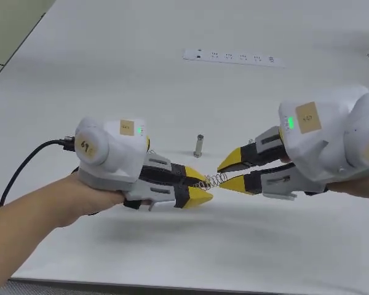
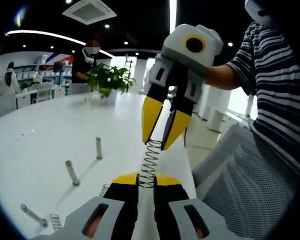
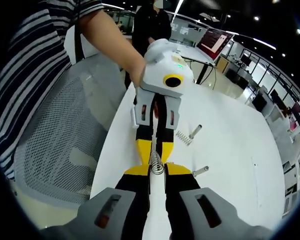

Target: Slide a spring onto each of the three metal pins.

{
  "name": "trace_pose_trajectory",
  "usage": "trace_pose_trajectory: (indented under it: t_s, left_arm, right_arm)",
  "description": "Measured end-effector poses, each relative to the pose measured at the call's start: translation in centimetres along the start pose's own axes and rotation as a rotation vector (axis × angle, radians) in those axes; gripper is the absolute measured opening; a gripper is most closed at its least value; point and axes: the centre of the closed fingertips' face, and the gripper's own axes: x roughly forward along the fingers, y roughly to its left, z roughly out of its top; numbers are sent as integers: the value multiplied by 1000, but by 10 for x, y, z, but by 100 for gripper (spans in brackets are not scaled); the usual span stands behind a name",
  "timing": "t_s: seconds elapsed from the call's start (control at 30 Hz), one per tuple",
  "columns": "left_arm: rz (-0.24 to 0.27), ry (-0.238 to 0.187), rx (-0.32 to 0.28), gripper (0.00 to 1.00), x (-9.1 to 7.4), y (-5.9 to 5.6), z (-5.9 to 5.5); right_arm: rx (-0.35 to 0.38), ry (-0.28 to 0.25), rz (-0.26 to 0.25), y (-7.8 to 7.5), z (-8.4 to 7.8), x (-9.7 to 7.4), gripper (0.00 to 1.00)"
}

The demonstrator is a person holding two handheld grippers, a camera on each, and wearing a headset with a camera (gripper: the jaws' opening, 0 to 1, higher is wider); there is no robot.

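A thin metal spring [image 1: 216, 179] hangs in the air between my two grippers. My left gripper [image 1: 202, 190] is shut on one end of the spring [image 2: 151, 162]. My right gripper [image 1: 224, 176] faces it tip to tip, its jaws closed on the other end [image 3: 156, 162]. One short metal pin [image 1: 199, 145] stands upright on the white table just behind the jaws. The left gripper view has two standing pins [image 2: 98, 148] [image 2: 71, 172], a third pin [image 2: 32, 215] low at the edge, and a loose spring [image 2: 55, 221] on the table. Another loose spring [image 3: 183, 137] lies beside a pin [image 3: 195, 131].
A white power strip [image 1: 234, 58] lies at the far side of the table [image 1: 172, 258]. A black cable [image 1: 24, 166] trails left from my left gripper. A potted plant [image 2: 107, 80] stands far off, and a mesh chair [image 3: 60, 150] is beside the table edge.
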Motion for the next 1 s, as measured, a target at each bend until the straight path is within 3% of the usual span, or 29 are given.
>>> trace_pose_trajectory:
  t_s: [0.33,0.63,1.0]
  left_arm:
    - [-4,5,8,3,1,-2,-1]
    - [-2,9,23,3,2,-3,-1]
    - [-2,3,30,3,1,-5,1]
  right_arm:
    - [58,-63,13,4,11,0,7]
    - [32,-64,29,6,24,4,7]
    - [50,-91,34,4,34,10,7]
